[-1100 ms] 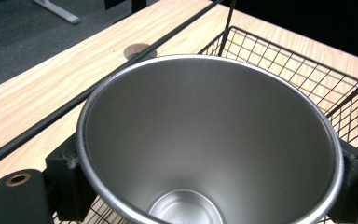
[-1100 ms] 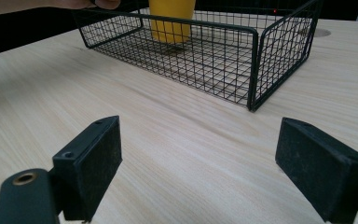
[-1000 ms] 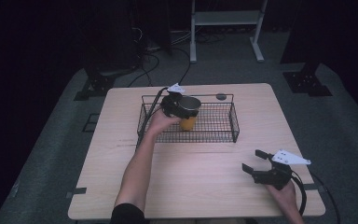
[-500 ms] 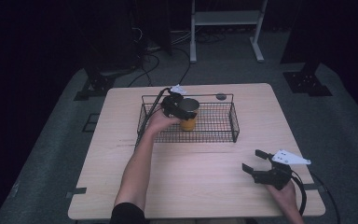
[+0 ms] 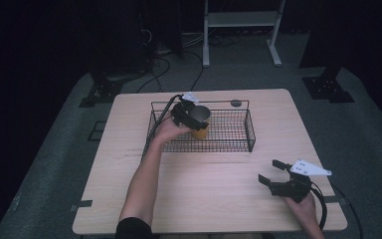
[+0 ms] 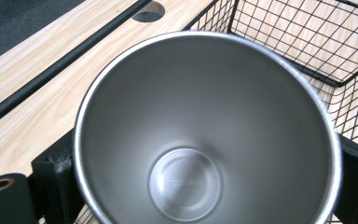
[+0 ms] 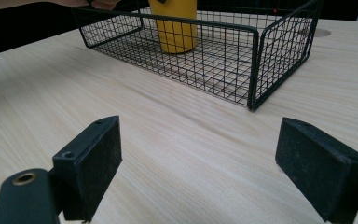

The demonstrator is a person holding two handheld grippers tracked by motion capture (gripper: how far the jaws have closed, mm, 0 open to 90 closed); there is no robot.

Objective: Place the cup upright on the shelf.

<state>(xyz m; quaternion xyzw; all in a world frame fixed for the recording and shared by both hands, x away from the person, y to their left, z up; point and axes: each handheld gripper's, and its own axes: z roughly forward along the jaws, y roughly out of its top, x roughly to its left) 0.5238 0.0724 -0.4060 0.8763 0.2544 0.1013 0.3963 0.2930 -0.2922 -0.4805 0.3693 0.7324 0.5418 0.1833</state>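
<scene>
The left gripper point(image 5: 191, 115) is gripping a yellow steel-lined cup point(image 6: 205, 135) between its jaws, standing it upright inside the black wire basket point(image 5: 238, 142). The right gripper point(image 5: 274, 174) is resting spread and empty near the wooden table's point(image 5: 214, 189) front edge.

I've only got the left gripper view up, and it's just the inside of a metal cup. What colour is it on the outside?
Observer: Yellow. The right gripper view shows the cup with a yellow outer wall, inside the wire basket.
Operator: Is it resting on the basket floor or held above it?
Observer: In the right gripper view its base looks down on the basket's mesh floor, standing upright, though I can't be certain it bears weight.
Operator: Where's the other gripper?
Observer: The high view puts the right gripper near the table's near right corner, outside the basket, jaws apart and holding nothing.
</scene>
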